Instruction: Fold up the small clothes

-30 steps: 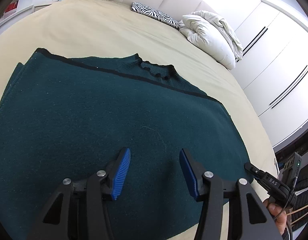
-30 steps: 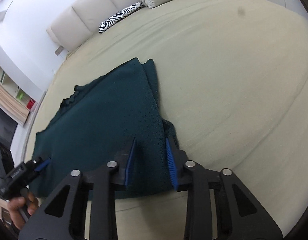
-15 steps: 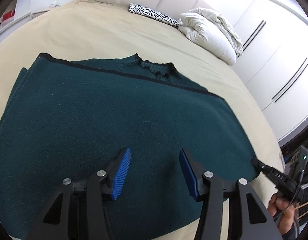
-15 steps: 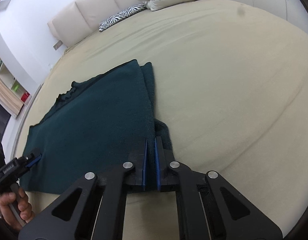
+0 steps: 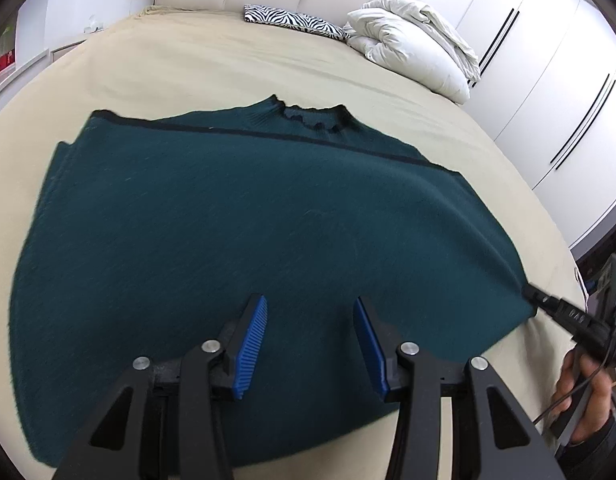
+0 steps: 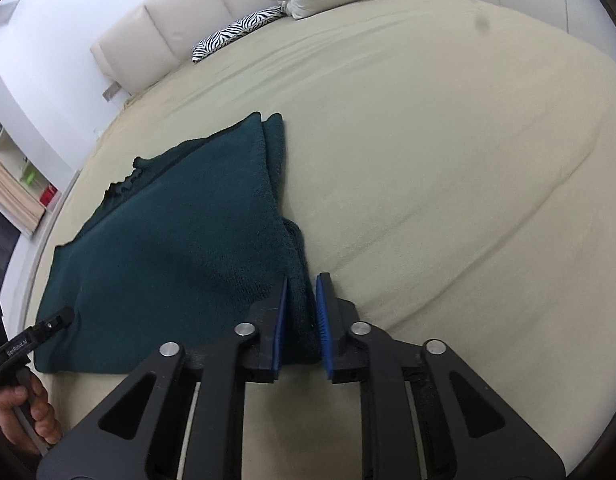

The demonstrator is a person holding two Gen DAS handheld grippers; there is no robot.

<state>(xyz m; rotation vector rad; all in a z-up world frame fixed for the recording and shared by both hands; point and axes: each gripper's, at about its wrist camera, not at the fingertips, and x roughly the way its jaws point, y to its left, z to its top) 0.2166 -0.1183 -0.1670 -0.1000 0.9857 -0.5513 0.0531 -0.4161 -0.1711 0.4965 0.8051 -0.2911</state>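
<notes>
A dark teal knit sweater [image 5: 247, 216] lies flat on the beige bed, collar [image 5: 314, 118] at the far side. My left gripper [image 5: 308, 342] is open and empty, hovering over the sweater's near hem. In the right wrist view the sweater [image 6: 179, 248] lies to the left, and my right gripper [image 6: 299, 312] is shut on its near right corner, with cloth bunched between the blue pads. The right gripper's tip also shows in the left wrist view [image 5: 548, 304] at the sweater's right corner.
The beige bed sheet [image 6: 448, 160] stretches wide to the right. A zebra-print cushion [image 5: 295, 20] and a white duvet [image 5: 412, 48] lie by the headboard. White wardrobe doors [image 5: 548, 92] stand to the right. The bed's near edge is just below the sweater.
My right gripper closed on the sweater's near right corner and has since opened slightly around the bunched cloth. The left gripper stayed open and moved a little back from the collar.
</notes>
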